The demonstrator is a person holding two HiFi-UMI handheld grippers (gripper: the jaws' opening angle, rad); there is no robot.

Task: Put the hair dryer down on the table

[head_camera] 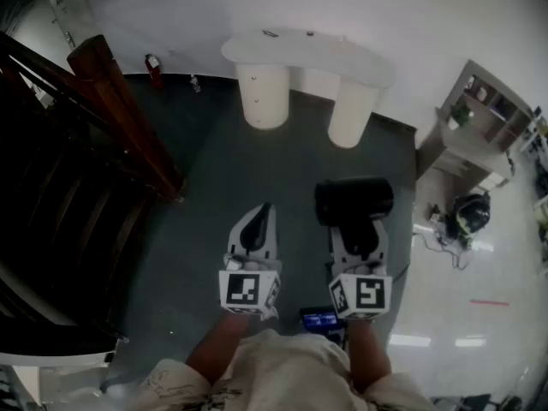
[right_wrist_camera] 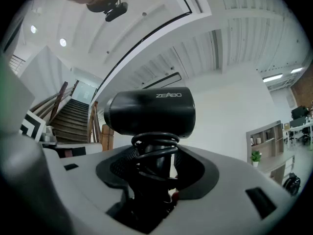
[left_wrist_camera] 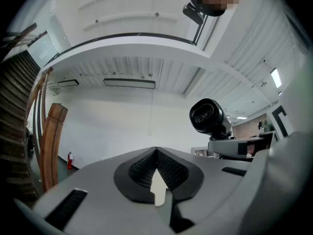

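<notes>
R gripper [right_wrist_camera: 156, 156] is clamped on the handle of the black hair dryer [right_wrist_camera: 150, 113], w/ the cord [right_wrist_camera: 155, 143] coiled round the handle and the barrel sitting just above the jaws. L gripper [left_wrist_camera: 156, 152], just beside it on the left, has its jaws together w/ nothing between. The white table [head_camera: 308, 54] stands well ahead of both.

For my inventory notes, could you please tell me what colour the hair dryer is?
The hair dryer is black; clearest in the right gripper view.
</notes>
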